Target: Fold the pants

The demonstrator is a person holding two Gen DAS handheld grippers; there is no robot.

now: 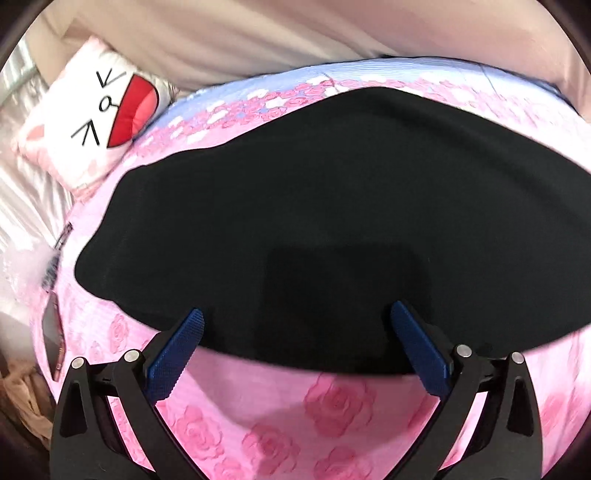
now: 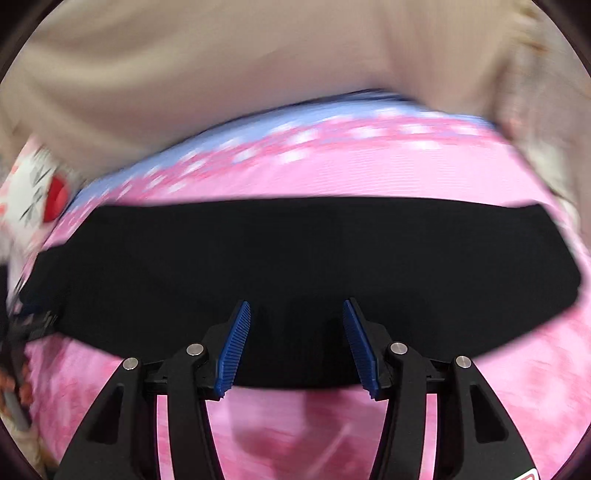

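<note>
Black pants lie flat on a pink rose-print bedspread, spread wide across the left wrist view. My left gripper is open and empty, its blue pads over the pants' near edge. The pants also lie as a wide dark band in the right wrist view, which is blurred. My right gripper is open and empty, its blue pads over the near edge of the pants. Whether either gripper touches the cloth I cannot tell.
A white cartoon-face pillow lies at the far left of the bed. A beige curtain hangs behind the bed. A phone lies at the bed's left edge. The bedspread has a blue band at its far side.
</note>
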